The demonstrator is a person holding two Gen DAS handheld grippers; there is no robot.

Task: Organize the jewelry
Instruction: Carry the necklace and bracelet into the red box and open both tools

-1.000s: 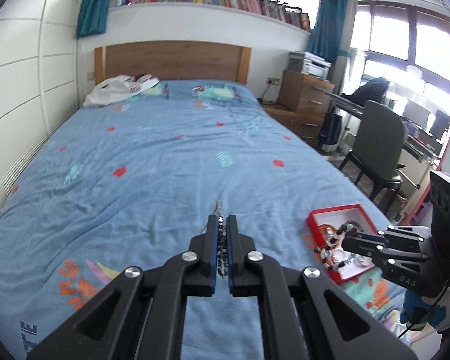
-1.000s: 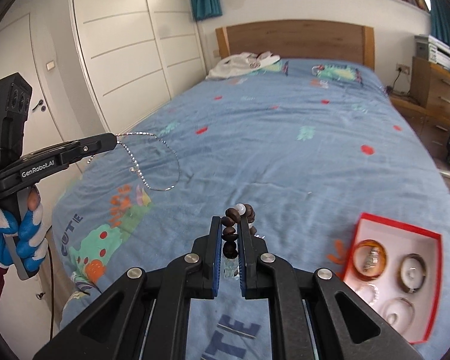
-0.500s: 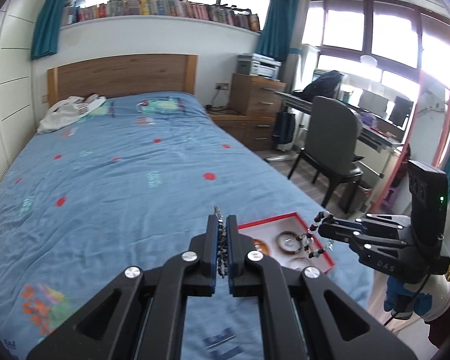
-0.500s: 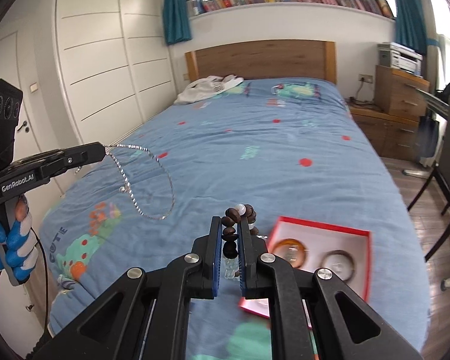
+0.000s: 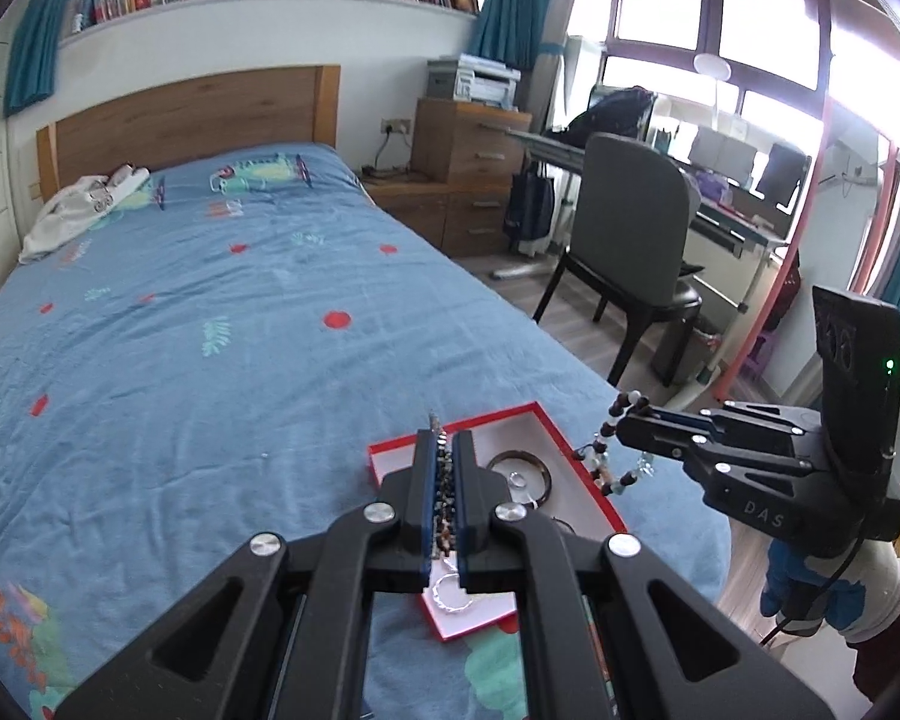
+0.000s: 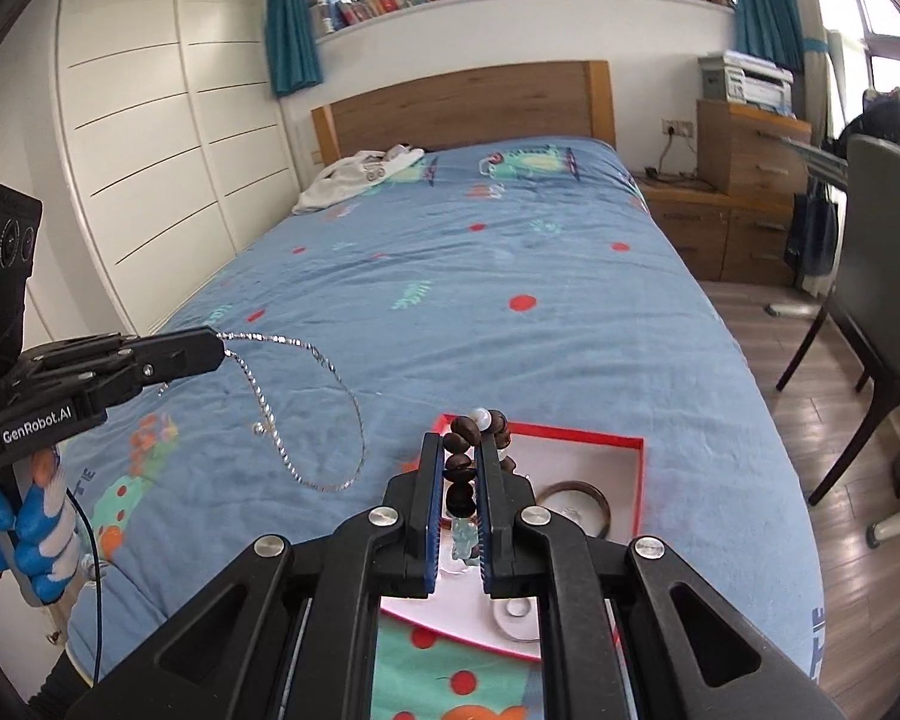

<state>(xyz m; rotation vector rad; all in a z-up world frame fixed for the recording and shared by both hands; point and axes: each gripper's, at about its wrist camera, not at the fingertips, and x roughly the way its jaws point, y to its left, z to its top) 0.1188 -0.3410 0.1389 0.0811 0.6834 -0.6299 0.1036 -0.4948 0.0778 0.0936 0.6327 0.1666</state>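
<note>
Red-rimmed box [image 6: 570,435] on the bed now lies right under both grippers, whose jaws stay clamped on the silver chain [image 6: 306,414] (left) and beaded bracelet [image 6: 471,456] (right), so dropping them in looks near.

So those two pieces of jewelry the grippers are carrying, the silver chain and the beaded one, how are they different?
The silver chain is thin and metallic; the bead bracelet is chunky, strung with dark brown beads plus a few pale ones. The chain dangles in a wide open loop from the left gripper, while the bracelet hangs as a short bunch from the right gripper. Both are pinched between shut jaws above the blue bedspread, close to the red tray.
</note>
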